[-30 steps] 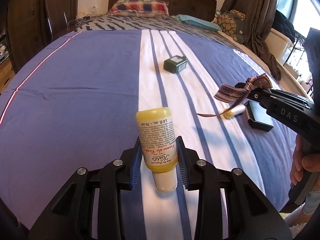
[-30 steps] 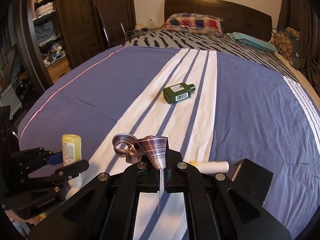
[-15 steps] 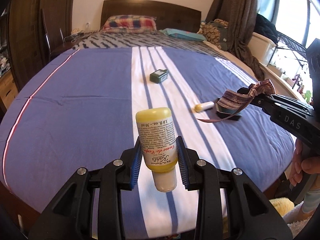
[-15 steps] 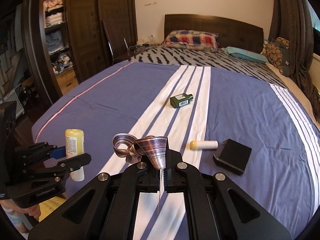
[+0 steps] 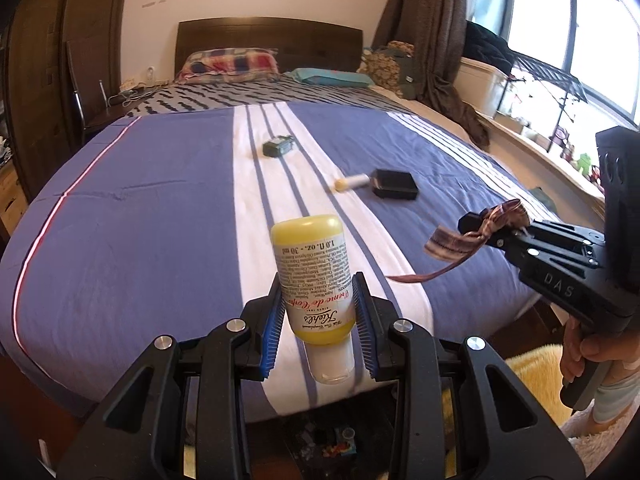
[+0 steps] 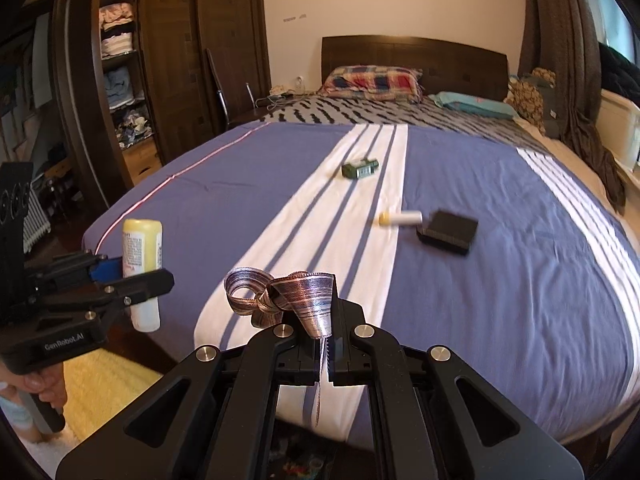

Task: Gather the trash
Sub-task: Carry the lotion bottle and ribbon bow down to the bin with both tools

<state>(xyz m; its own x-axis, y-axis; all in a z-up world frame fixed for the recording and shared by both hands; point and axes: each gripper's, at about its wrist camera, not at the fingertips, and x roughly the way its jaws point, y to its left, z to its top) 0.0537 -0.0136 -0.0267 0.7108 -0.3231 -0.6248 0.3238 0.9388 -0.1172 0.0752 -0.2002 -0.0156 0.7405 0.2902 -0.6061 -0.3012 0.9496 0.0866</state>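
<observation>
My left gripper [image 5: 318, 312] is shut on a small yellow lotion bottle [image 5: 314, 276], held cap down above the foot edge of the bed; it also shows in the right wrist view [image 6: 142, 248]. My right gripper [image 6: 324, 356] is shut on a striped brown ribbon [image 6: 304, 300], whose loops stand above the jaws and whose tail hangs below; the ribbon shows in the left wrist view [image 5: 476, 232]. On the bed lie a green bottle [image 5: 279, 146], a small white tube with a yellow cap [image 5: 354, 181] and a black box [image 5: 395, 184].
The bed has a blue cover with white stripes [image 5: 160, 208], pillows and a dark headboard [image 5: 276, 40] at the far end. A yellow rug [image 6: 104, 384] lies on the floor beside the bed. A wardrobe [image 6: 120, 80] stands left, a window with shelf [image 5: 560, 80] right.
Both grippers have drawn back from the bed toward its foot edge, keeping hold of the bottle and ribbon. The bed items look farther away, and the floor under the edge shows.
</observation>
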